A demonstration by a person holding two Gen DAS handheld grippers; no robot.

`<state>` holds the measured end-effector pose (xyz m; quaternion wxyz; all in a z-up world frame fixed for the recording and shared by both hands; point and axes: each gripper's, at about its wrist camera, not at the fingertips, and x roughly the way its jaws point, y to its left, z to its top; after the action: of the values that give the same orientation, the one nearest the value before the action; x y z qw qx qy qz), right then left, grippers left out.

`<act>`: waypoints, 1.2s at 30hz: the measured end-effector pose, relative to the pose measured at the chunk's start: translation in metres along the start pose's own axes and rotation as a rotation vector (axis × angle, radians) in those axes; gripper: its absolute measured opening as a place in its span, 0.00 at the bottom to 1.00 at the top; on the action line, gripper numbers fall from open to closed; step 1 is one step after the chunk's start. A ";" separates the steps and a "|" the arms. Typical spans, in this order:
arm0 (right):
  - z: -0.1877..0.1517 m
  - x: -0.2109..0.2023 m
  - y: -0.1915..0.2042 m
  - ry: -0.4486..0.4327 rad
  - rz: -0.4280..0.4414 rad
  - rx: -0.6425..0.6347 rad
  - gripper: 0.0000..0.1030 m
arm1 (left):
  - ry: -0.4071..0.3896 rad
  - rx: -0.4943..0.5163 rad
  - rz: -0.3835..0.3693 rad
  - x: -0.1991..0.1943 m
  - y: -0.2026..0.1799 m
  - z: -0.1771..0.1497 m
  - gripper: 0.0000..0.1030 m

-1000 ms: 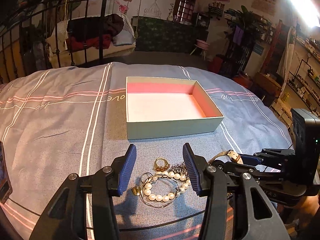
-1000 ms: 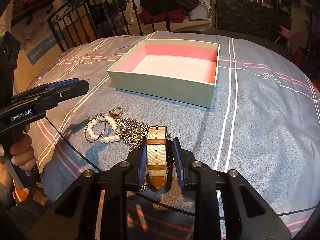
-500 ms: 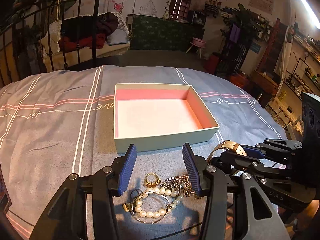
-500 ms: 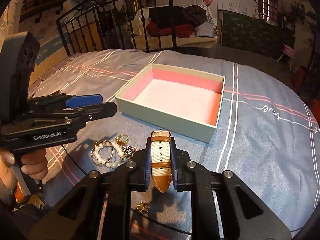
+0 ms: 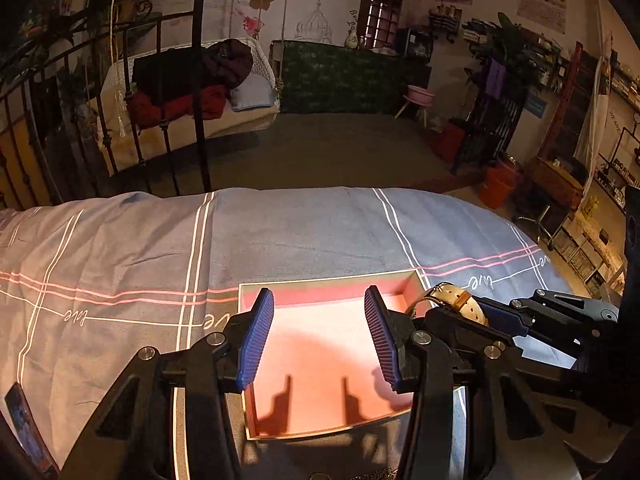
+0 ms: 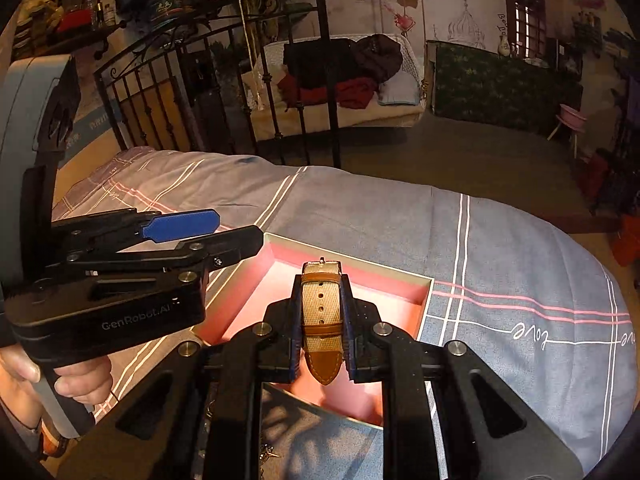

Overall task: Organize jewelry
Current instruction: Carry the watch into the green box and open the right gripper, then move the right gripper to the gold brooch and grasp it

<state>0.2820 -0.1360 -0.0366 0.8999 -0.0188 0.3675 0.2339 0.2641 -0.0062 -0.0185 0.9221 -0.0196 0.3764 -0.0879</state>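
An open box with a pink inside (image 5: 320, 364) lies on the bedspread; it also shows in the right wrist view (image 6: 418, 298). My right gripper (image 6: 322, 328) is shut on a watch with a beige and tan strap (image 6: 321, 316) and holds it above the box's inside. In the left wrist view the watch (image 5: 456, 300) hangs over the box's right wall. My left gripper (image 5: 318, 340) is open and empty above the box. A bit of chain jewelry (image 6: 266, 454) shows on the bedspread below the right gripper.
The grey-blue bedspread with white and pink stripes (image 5: 120, 264) covers the bed. A black iron bed frame (image 6: 224, 92) stands at the far side. The room floor and shelves lie beyond.
Both grippers have lifted and moved forward over the box. The right one carried the watch from the bedspread to above the box. The pearl bracelet, ring and chain dropped out of view.
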 end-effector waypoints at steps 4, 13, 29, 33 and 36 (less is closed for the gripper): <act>-0.004 0.019 -0.006 0.043 -0.019 -0.002 0.17 | 0.033 -0.011 0.010 0.012 0.005 -0.006 0.45; -0.015 0.042 -0.006 0.105 -0.035 -0.024 0.17 | 0.070 -0.007 0.009 0.025 0.002 -0.011 0.45; -0.039 -0.037 -0.017 -0.103 -0.054 0.044 0.95 | -0.075 -0.050 -0.024 -0.045 0.016 -0.028 0.93; -0.081 -0.047 -0.024 -0.030 0.004 0.116 0.95 | -0.075 -0.004 -0.027 -0.056 0.013 -0.080 0.94; -0.122 -0.052 -0.018 0.022 0.025 0.129 0.93 | -0.013 0.012 0.003 -0.053 0.013 -0.126 0.94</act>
<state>0.1781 -0.1977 -0.0932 0.8922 0.0412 0.3918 0.2208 0.1409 0.0195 -0.0729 0.9248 -0.0138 0.3698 -0.0886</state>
